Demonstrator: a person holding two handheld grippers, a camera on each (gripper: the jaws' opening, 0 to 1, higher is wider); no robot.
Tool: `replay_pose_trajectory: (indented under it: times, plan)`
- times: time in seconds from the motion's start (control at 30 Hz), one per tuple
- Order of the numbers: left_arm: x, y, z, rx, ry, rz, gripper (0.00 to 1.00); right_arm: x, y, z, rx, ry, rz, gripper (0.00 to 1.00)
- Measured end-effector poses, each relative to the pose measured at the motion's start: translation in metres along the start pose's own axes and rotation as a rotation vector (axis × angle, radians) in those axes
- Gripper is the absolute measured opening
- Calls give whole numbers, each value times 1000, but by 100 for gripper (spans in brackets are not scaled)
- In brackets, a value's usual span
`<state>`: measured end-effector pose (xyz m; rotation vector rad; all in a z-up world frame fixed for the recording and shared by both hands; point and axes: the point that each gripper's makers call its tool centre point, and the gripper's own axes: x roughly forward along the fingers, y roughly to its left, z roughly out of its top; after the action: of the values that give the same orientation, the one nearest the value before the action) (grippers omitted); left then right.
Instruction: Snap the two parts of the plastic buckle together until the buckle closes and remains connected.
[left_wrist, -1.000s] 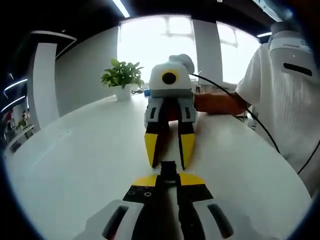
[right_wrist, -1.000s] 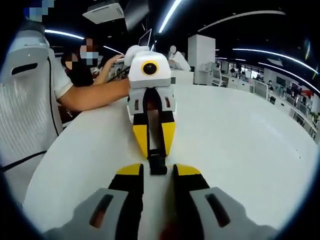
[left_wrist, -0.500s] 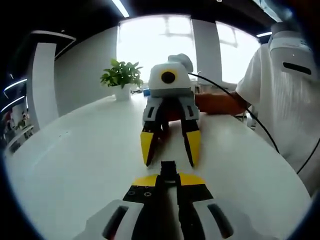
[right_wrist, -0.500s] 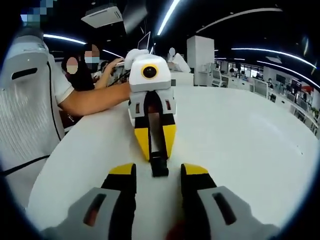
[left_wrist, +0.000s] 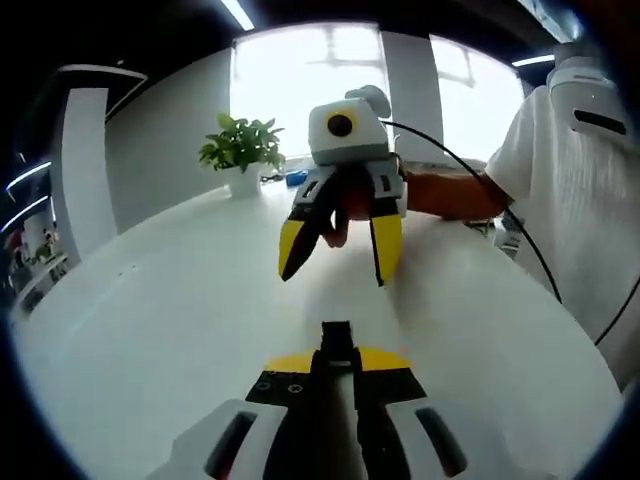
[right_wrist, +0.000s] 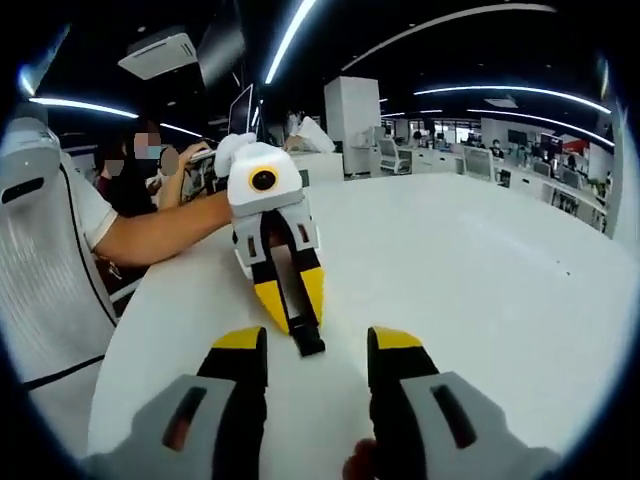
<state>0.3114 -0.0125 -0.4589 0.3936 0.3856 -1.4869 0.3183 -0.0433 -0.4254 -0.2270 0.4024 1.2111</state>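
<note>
**White surface (left_wrist: 150, 330), buckle (left_wrist: 337, 338) held on one side: check the latch before you stop**

Office space surrounds a broad white surface, with bright windows behind it in the left gripper view. At the far left stands a small potted plant (left_wrist: 240, 152) on the surface's far edge.

At the middle of that view, your left gripper (left_wrist: 337, 352) is clamped on the black buckle, which pokes out just past its yellow tips. Ahead of it your right gripper (left_wrist: 333, 272) hangs above the surface with its jaws spread wide, well apart from the buckle and holding nothing. A black cable (left_wrist: 500, 225) runs off behind it towards a white sleeve (left_wrist: 560, 190) at the right.

In the right gripper view the same holds: the left gripper (right_wrist: 296, 318) points towards you with the buckle (right_wrist: 308, 342) at its tips, low over the surface, and the right gripper (right_wrist: 317, 345) stands open to either side of it without touching.

The buckle reads as one black piece, but it is too small to tell whether both halves are fully latched. To do this step well:

- Keep the left grip firm and the buckle low and level.
- Bring the right gripper in straight along the buckle's length, not from the side.
- Close on the free end and press squarely until it seats.
- Keep the buckle between both cameras.
</note>
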Motion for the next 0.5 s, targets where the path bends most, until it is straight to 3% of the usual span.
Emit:
replay_pose_trajectory:
  times: [0.07, 0.17, 0.23, 0.5]
  plan:
    - [1, -1, 1, 6, 7, 4, 11, 0, 5, -2, 9, -1, 0, 41]
    - [-1, -1, 2, 11, 25, 3, 11, 0, 11, -15, -24, 66, -26, 40]
    - [-2, 0, 1, 16, 36, 0, 11, -1, 12, -17, -19, 71, -37, 40]
    - [-3, 16, 2, 28, 63, 13, 11, -24, -1, -8, 53, 34, -174, 37]
